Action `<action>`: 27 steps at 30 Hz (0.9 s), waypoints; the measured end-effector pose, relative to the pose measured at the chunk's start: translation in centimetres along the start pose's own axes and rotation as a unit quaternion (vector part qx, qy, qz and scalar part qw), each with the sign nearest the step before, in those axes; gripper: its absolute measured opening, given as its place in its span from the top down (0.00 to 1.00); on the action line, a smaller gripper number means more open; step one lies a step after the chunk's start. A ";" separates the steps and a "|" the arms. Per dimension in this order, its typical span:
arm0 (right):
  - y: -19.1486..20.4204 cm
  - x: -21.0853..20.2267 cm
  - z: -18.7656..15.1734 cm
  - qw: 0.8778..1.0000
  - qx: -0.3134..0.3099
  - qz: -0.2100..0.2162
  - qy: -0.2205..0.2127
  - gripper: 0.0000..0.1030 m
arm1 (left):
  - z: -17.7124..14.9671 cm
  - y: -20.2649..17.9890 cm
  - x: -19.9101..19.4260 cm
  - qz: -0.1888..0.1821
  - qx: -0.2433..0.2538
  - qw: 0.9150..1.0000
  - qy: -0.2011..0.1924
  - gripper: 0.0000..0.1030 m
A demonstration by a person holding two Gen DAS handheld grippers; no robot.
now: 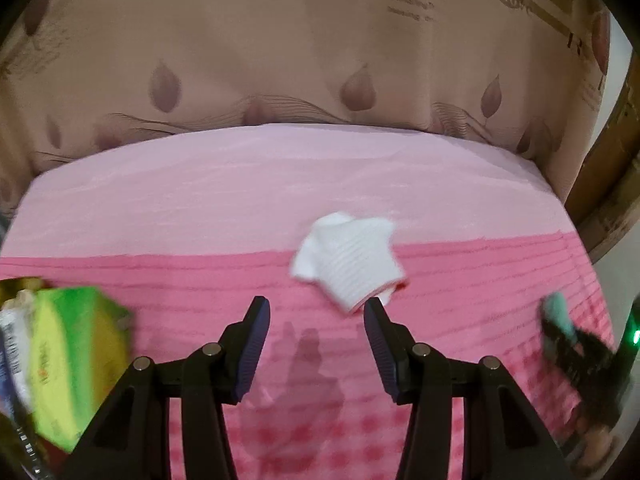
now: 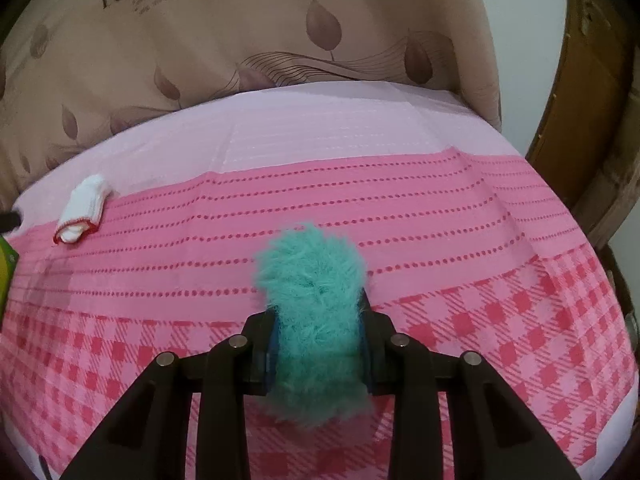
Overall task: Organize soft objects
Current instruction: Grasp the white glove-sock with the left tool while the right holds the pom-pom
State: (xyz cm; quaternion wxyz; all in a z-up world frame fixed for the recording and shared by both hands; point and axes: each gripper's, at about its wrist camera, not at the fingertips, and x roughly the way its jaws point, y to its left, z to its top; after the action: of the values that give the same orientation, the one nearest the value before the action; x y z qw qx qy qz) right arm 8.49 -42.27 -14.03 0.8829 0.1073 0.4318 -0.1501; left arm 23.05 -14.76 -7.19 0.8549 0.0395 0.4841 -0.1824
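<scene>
A white knitted glove [image 1: 347, 261] with a red cuff lies on the pink cloth [image 1: 200, 208], just ahead of my open left gripper [image 1: 317, 312], close to its right fingertip. It also shows at the far left in the right wrist view [image 2: 82, 210]. My right gripper [image 2: 318, 312] is shut on a fluffy teal soft toy [image 2: 316, 304], held above the checked part of the cloth. The right gripper with the teal toy shows blurred at the right edge of the left wrist view [image 1: 568, 332].
A green and yellow box [image 1: 76, 356] with other packets stands at the left edge. A beige leaf-print curtain [image 1: 280, 60] hangs behind the table. A wooden frame [image 2: 584, 120] stands at the right.
</scene>
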 end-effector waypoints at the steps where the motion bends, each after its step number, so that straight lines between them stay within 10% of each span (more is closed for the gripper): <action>1: 0.2 0.1 0.0 1.000 -0.005 -0.003 0.001 0.69 | 0.8 -0.5 0.9 -0.012 -0.006 1.000 0.007 0.51; 19: -0.1 0.4 -0.2 1.000 -0.008 0.005 0.001 0.63 | 2.1 -3.4 8.9 0.023 0.049 0.998 0.016 0.37; 27: 0.0 0.4 -0.2 1.000 -0.009 0.003 0.001 0.63 | 0.8 -2.0 7.0 0.017 0.043 0.999 0.023 0.70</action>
State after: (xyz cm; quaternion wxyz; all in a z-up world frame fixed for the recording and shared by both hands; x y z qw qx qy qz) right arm 8.53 -42.28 -14.48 0.8838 0.1008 0.4340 -0.1429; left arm 26.21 -18.77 -12.40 0.8442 0.0890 0.4941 -0.1878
